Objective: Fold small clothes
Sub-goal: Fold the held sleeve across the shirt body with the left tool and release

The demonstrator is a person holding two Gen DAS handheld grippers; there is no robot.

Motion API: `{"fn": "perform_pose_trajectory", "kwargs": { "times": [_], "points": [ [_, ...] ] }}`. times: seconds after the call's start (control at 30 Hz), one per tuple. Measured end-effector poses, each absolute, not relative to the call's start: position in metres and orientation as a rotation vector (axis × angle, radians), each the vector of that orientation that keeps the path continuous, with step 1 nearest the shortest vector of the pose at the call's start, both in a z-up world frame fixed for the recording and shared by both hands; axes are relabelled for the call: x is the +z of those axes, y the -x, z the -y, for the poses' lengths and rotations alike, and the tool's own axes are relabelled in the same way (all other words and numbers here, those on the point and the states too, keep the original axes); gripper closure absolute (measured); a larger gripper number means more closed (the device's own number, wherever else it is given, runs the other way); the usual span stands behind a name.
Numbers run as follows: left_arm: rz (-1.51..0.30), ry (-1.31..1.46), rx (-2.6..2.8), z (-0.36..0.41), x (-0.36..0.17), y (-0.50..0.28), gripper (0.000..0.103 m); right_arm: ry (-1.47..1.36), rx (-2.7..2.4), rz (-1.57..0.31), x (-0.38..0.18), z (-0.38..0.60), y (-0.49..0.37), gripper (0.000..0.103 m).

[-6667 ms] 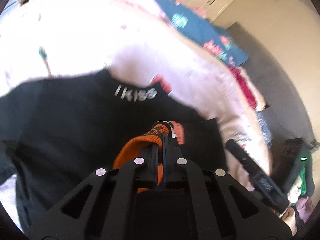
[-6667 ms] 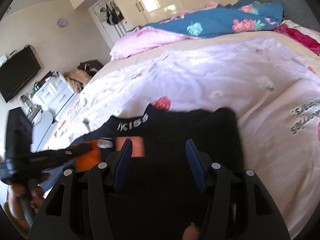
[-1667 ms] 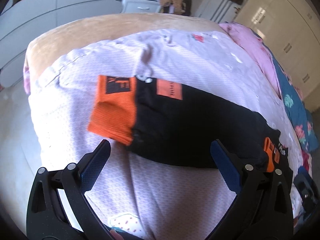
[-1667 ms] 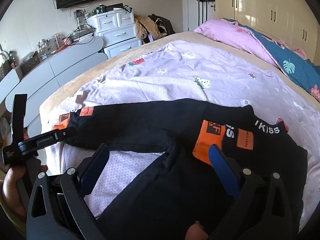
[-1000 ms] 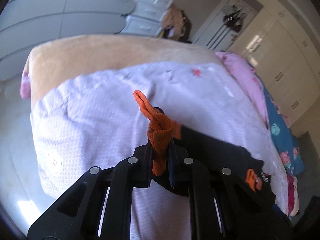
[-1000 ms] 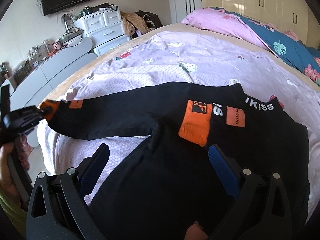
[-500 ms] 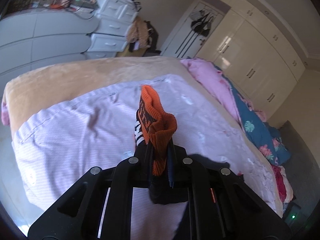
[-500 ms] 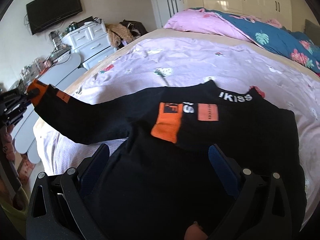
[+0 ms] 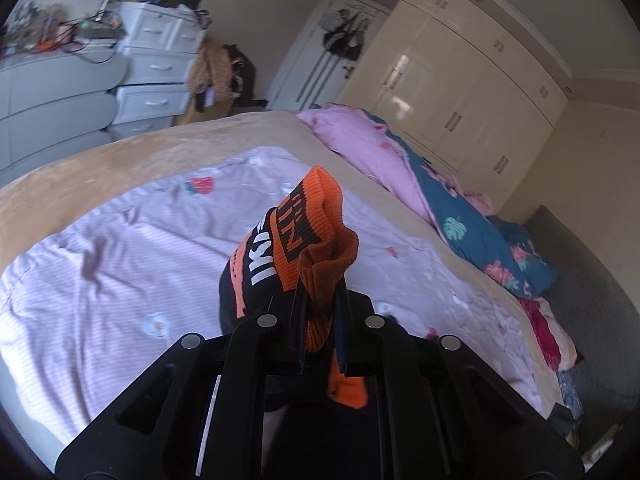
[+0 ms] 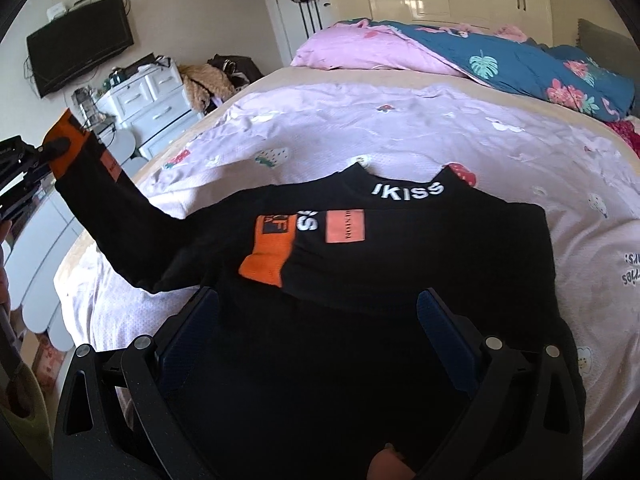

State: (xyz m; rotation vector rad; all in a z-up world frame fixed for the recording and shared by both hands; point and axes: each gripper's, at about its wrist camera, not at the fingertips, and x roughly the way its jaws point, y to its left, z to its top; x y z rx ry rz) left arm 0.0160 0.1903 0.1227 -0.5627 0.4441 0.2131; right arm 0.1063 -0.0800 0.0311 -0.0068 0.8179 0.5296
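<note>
A small black sweater (image 10: 400, 264) with orange cuffs and white "IKISS" lettering lies on the lilac bedspread (image 10: 400, 128). One sleeve is folded across its chest, its orange cuff (image 10: 266, 256) lying flat. My left gripper (image 9: 320, 320) is shut on the other sleeve's orange cuff (image 9: 316, 236) and holds it up above the bed; this shows at the left of the right wrist view (image 10: 60, 146), with the sleeve (image 10: 120, 224) stretched up off the bed. My right gripper (image 10: 316, 328) is open and empty, hovering over the sweater's lower body.
A pink and blue floral duvet (image 10: 480, 56) is bunched at the head of the bed. White drawers (image 10: 148, 92) with clutter, a wall TV (image 10: 80, 56) and wardrobes (image 9: 460, 112) stand beyond. The bed's left edge (image 10: 76, 264) drops off near the lifted sleeve.
My left gripper closed on the sleeve cuff and has lifted it higher off the bed, pulling the sleeve taut. My right gripper stayed open and moved closer over the sweater.
</note>
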Motion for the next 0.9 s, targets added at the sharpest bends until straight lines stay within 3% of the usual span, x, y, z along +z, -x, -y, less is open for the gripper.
{"fn": "perform_pose_trajectory", "kwargs": {
  "times": [0.5,0.9],
  "points": [
    [-0.486,0.472,-0.042,-0.091,0.132,-0.077,0.099,-0.177,0.377,-0.778,0.044,0.182,-0.125,0.004],
    [-0.684,0.367,-0.245,-0.003,0.066,-0.115,0.099,-0.297,0.186,-0.782,0.034,0.261,-0.138,0.004]
  ]
}}
